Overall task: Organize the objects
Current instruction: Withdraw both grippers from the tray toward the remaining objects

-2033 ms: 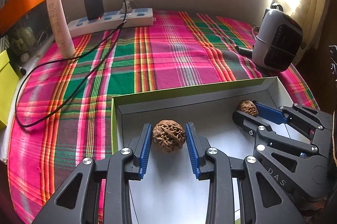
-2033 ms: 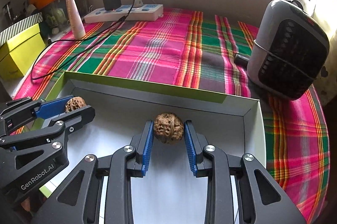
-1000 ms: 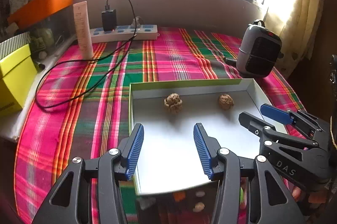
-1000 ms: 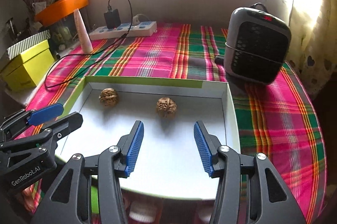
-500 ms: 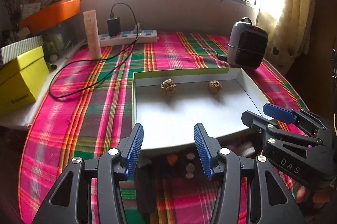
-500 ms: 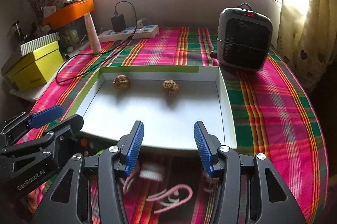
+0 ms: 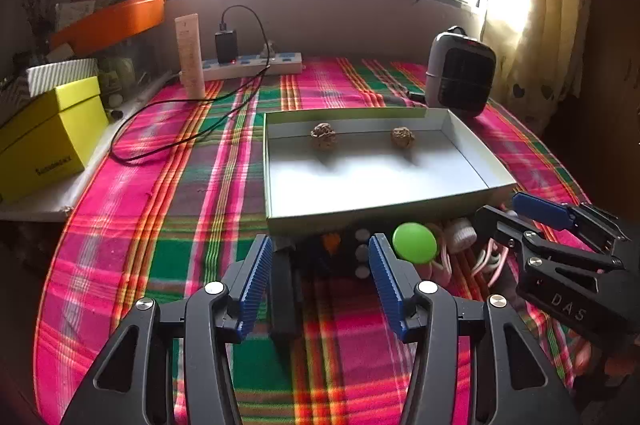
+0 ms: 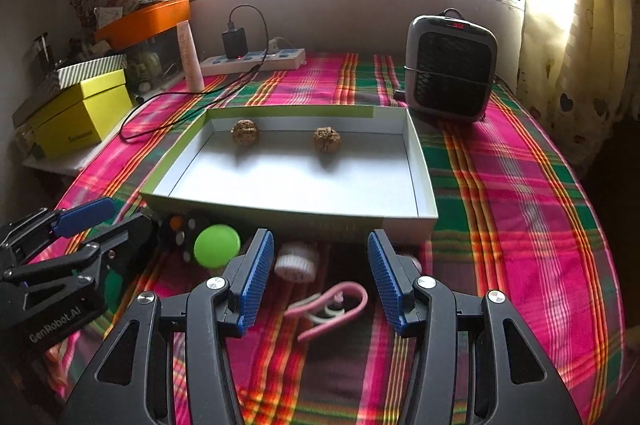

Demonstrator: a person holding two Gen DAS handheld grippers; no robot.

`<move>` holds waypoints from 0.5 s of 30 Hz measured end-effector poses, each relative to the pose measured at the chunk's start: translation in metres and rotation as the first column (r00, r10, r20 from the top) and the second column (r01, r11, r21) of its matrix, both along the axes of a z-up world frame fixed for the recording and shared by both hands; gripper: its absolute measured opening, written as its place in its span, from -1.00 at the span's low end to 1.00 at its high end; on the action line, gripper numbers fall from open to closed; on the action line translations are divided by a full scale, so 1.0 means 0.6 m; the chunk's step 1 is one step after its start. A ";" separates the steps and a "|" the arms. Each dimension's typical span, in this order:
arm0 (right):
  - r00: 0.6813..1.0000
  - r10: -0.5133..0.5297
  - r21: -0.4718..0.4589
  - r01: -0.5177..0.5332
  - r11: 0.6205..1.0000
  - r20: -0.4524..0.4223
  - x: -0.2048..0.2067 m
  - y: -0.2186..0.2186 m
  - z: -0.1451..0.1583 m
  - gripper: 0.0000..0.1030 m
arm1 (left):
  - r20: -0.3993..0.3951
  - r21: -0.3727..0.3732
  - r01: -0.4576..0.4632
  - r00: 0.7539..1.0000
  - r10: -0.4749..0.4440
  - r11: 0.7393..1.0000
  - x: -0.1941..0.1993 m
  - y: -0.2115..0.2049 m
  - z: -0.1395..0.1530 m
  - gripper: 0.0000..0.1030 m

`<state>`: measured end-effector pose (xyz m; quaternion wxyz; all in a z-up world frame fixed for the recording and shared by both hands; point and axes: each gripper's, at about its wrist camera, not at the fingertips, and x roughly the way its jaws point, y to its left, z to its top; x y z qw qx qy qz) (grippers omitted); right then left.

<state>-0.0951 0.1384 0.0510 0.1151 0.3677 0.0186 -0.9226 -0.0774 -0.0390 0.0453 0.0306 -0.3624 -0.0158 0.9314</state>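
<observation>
Left gripper (image 7: 320,265) jaws apart, empty, right gripper (image 8: 320,265) likewise, two walnuts (image 7: 323,136) in far end of tray (image 7: 376,213), green ball (image 7: 414,242) near side.

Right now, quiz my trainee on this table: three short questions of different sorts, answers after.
1. True or false: both walnuts, the left walnut and the right walnut, lie inside the shallow box.
2. Multiple choice: the green ball sits (A) inside the box, (B) on the plaid cloth in front of the box's near wall, (C) on top of the heater.
3. Fill in: the left gripper and the right gripper are both ____, with nothing held.

Key: 1 true; 2 B; 3 open.
</observation>
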 end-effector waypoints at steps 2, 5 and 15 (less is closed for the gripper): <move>1.000 -0.002 0.003 0.002 1.000 0.004 0.007 0.003 -0.003 -0.02 | -0.017 0.003 -0.009 1.000 0.009 1.000 0.013 -0.008 0.000 -0.03; 1.000 -0.007 0.004 0.007 1.000 0.004 0.014 0.005 -0.007 -0.02 | -0.019 0.013 -0.022 1.000 0.022 1.000 0.022 -0.020 -0.002 -0.03; 1.000 -0.003 0.006 0.004 1.000 -0.006 0.035 0.009 -0.016 -0.02 | 0.036 0.042 -0.024 0.999 0.022 0.999 0.038 -0.043 -0.037 0.07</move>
